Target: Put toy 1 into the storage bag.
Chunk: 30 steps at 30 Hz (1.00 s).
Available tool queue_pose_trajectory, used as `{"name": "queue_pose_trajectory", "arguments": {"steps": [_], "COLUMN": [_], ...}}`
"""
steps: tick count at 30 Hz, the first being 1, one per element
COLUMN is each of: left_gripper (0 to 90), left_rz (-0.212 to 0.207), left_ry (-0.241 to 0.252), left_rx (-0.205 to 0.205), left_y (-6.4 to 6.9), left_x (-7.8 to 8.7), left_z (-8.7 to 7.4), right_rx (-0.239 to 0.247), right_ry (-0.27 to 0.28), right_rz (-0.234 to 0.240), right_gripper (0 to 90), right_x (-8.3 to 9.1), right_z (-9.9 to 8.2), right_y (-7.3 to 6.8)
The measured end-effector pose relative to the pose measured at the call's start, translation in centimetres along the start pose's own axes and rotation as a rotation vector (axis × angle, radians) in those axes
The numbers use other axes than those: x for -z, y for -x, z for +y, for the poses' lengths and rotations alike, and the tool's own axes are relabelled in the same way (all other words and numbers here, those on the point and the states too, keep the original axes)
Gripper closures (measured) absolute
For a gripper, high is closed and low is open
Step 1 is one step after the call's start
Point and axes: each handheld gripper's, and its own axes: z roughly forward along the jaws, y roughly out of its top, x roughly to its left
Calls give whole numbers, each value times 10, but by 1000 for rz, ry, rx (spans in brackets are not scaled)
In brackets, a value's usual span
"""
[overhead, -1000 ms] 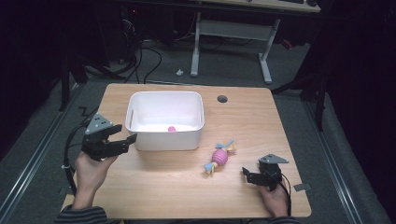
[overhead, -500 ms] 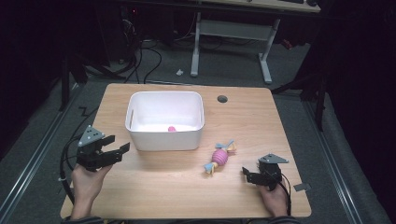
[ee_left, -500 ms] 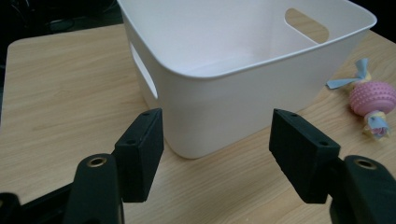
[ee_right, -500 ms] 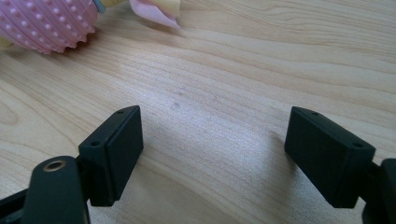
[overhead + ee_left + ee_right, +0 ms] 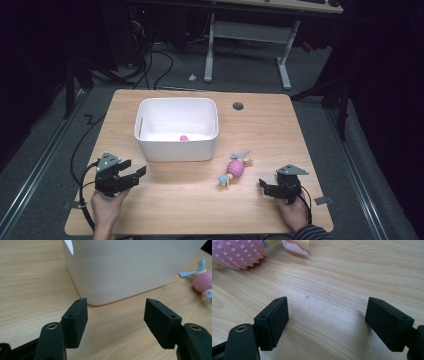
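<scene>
A white bin (image 5: 176, 131) stands on the wooden table (image 5: 270, 130), with a small pink ball (image 5: 184, 138) inside it. A pink knobbly toy (image 5: 234, 168) with blue and yellow ends lies right of the bin's front. My left gripper (image 5: 133, 175) sits low at the front left, open and empty, and points at the bin's near corner (image 5: 100, 275). The toy (image 5: 201, 281) lies off to the right in that view. My right gripper (image 5: 266, 188) rests open and empty at the front right, with the toy (image 5: 237, 251) just ahead of its left jaw.
A round cable hole (image 5: 238, 106) sits in the table behind the bin. A desk frame (image 5: 247, 40) and cables (image 5: 155, 60) stand on the dark floor beyond the table. Bare wood (image 5: 190, 200) lies between the two grippers.
My left gripper has sunk from beside the bin's left wall toward the table's front-left, staying open. The right gripper, toy and bin have not moved.
</scene>
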Motion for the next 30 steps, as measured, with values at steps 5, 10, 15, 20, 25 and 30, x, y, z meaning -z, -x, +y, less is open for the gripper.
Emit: {"name": "queue_pose_trajectory", "arguments": {"steps": [5,10,15,20,25,30], "left_gripper": [348,334,325,312,296,245], "left_rz": [11,50,95,126,108,162], "left_ry": [-19,-38,-39,-47,-88,-126], "left_rx": [9,18,26,12,51,-44], "left_y": [2,2,2,5,4,14], "left_x": [-17,-32,-43,-52,-57,-63], "left_z": [-14,-30,-36,-38,-36,-35], "right_rx": [13,10,14,8,11,0], "right_ry": [0,-1,0,-1,1,0], "right_rz": [10,8,4,2,2,0], "right_gripper": [188,188,188,189,191,197], "right_x": [-1,-1,-1,-1,-1,-1], "right_z": [1,1,1,1,1,1], "right_y": [0,0,0,-1,-1,-1]}}
